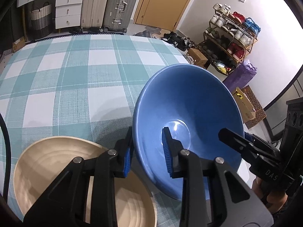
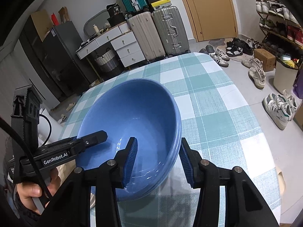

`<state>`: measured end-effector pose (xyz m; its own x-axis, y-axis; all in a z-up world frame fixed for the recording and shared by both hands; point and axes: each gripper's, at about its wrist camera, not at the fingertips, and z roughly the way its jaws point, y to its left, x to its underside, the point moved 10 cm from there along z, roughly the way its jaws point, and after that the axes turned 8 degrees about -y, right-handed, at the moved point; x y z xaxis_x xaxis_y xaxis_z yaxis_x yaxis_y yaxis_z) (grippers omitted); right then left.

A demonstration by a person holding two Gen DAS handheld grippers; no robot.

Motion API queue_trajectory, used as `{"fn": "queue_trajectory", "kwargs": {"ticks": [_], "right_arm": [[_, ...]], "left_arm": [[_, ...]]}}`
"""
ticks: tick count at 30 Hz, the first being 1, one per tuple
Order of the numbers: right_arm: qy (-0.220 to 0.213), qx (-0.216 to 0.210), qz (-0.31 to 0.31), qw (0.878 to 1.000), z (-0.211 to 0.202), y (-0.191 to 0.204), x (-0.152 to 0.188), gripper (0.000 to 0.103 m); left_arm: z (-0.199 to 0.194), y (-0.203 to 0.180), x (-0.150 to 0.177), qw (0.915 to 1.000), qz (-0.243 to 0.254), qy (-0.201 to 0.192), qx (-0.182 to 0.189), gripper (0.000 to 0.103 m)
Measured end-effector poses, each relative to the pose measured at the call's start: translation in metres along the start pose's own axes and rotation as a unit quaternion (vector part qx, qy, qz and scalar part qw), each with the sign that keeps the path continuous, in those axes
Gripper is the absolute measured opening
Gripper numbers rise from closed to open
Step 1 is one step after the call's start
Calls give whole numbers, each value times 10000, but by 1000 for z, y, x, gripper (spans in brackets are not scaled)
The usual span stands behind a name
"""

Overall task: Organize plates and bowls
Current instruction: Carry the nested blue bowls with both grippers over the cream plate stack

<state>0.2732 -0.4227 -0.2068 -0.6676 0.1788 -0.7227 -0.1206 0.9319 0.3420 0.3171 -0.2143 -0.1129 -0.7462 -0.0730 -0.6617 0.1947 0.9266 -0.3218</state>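
So both tongs are on the same blue bowl (image 1: 187, 117) right now, one on each side of its rim. The left tongs (image 1: 148, 151) pinch the near-left wall, 1 pad inside the bowl and 1 outside. The right tongs (image 2: 158, 158) straddle the opposite rim the same way, though from that camera I honestly can't tell if the pads are pressing yet or just sitting close on either side.

The bowl sits tilted near the edge of the checked surface (image 1: 75, 71), and in the right view its rim looks layered, so it could be 2 or 3 bowls nested. Just beside it on the left is a beige bowl (image 1: 47, 162), partly under the left tongs.

Handling guess: glazed ceramic, so stiff, fairly heavy if it's a stack, slick on the glaze, and it'll chip or shatter if dropped. Rim grips on opposite sides seem like the right call, pads well down the wall and not just on the lip. I'd lift both sides evenly, since nested bowls can slide apart when tilted.
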Motion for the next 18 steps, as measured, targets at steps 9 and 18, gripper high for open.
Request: {"fn": "queue_trajectory", "kwargs": {"ticks": [9, 18], "right_arm": [[-134, 48, -66, 9999, -16, 6, -8, 46], [-215, 87, -172, 9996, -31, 17, -13, 46]], "left_arm": [[-23, -7, -5, 9999, 34, -147, 42, 25], [-47, -11, -4, 9997, 24, -256, 46, 25]]}}
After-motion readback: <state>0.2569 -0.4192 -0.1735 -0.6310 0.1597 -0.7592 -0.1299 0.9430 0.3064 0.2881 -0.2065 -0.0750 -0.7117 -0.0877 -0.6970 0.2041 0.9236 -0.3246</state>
